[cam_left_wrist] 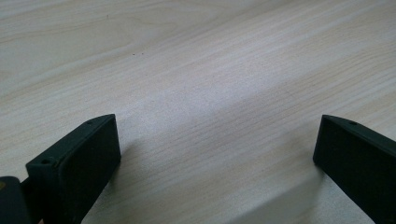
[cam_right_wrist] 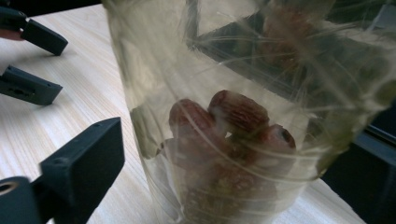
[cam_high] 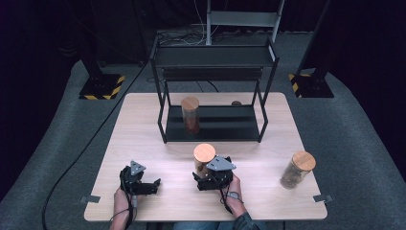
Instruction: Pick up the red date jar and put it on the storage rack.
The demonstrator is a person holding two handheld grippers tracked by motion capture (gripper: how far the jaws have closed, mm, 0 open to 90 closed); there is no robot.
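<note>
A clear jar (cam_high: pixel 203 160) with a round wooden lid (cam_high: pixel 204 152) stands on the wooden table (cam_high: pixel 268 191), just in front of the black rack. It holds brown dates (cam_right_wrist: pixel 233 121). My right gripper (cam_high: pixel 205 170) is at the jar's near side with the jar between its jaws. Its left finger (cam_right_wrist: pixel 84 163) stands a little off the glass, and the other finger is hidden behind the jar. My left gripper (cam_high: pixel 154 186) rests low at the front left, open over bare wood (cam_left_wrist: pixel 217 135), and its two jaws (cam_right_wrist: pixel 42 63) also appear at the top left of the right gripper view.
A black two-tier rack (cam_high: pixel 163 124) stands at the table's far middle, with a second lidded jar (cam_high: pixel 190 115) on its lower shelf. A third lidded jar (cam_high: pixel 298 170) leans at the right. A small brown thing (cam_high: pixel 236 102) lies behind the rack.
</note>
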